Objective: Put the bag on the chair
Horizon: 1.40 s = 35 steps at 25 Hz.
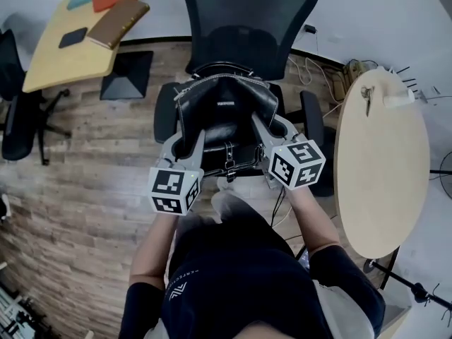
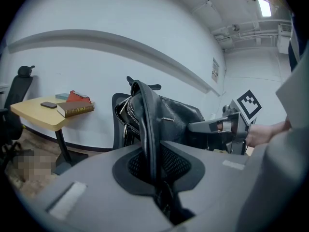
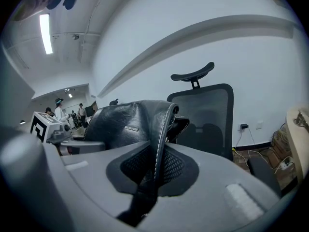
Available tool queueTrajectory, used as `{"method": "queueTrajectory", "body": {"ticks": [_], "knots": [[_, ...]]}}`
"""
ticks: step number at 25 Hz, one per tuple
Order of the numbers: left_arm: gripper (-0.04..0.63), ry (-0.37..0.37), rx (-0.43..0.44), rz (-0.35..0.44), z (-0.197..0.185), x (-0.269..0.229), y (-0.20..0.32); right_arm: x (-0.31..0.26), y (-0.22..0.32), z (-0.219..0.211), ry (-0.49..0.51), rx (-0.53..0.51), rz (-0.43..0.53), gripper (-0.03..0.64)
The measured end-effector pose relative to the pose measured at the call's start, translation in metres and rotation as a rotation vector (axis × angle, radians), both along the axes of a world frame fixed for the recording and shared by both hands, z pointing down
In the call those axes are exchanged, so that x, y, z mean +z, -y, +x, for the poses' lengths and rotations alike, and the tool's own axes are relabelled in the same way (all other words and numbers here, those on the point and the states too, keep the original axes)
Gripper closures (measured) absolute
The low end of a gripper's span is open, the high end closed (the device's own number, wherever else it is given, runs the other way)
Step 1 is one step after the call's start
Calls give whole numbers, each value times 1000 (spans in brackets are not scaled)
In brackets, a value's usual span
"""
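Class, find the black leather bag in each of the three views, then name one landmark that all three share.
Head view: bag at centre, below the office chair backrest.
Left gripper view: centre, edge-on.
Right gripper view: centre-left.
Shared landmark: the office chair behind it.

We can read no words or numbers anywhere. The small metal plate (image 1: 224, 104) on the bag (image 1: 226, 127) is too small for us to make out, the notice (image 2: 215, 69) on the wall (image 2: 120, 18) is blurred, and the pale print (image 1: 185, 286) on the person's dark shirt (image 1: 244, 270) is illegible as well.
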<state>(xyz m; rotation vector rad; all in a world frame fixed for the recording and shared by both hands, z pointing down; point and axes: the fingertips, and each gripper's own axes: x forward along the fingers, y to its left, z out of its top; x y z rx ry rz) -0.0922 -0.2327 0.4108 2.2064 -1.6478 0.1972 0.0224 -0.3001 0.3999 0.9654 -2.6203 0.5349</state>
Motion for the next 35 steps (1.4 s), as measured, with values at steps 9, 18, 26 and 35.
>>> {"method": "queueTrajectory", "body": {"ticks": [9, 18, 26, 35], "knots": [[545, 22, -54, -49, 1, 34, 64, 39, 72, -3, -19, -3, -2, 586], [535, 58, -64, -89, -5, 87, 107, 92, 109, -5, -19, 37, -32, 586], [521, 71, -65, -123, -10, 130, 135, 130, 132, -5, -35, 49, -51, 587], [497, 102, -74, -157, -19, 173, 153, 173, 147, -9, -42, 74, -84, 588]]}}
